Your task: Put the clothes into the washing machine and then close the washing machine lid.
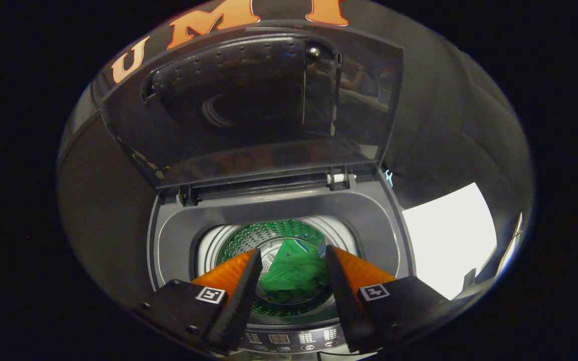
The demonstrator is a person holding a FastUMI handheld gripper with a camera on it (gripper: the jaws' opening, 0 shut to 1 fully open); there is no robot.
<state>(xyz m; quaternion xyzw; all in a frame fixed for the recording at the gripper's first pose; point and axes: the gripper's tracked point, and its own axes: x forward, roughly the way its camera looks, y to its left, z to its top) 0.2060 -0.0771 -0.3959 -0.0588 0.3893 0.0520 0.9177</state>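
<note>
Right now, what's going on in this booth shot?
A person is holding the gripper over a top-loading washing machine. Its fingers are spread open, pressing on nothing. A green garment lies down in the drum, seen between the fingers and below them, apparently already let go. The lid stands upright at the back, beyond the fingers, so closing it is not yet done.

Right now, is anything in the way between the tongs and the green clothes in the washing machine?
Nothing visible is. The tongs are open above the drum, and the green clothes lie down inside it, seen in the gap between the fingers. The lid stands raised at the back, clear of the opening.
</note>
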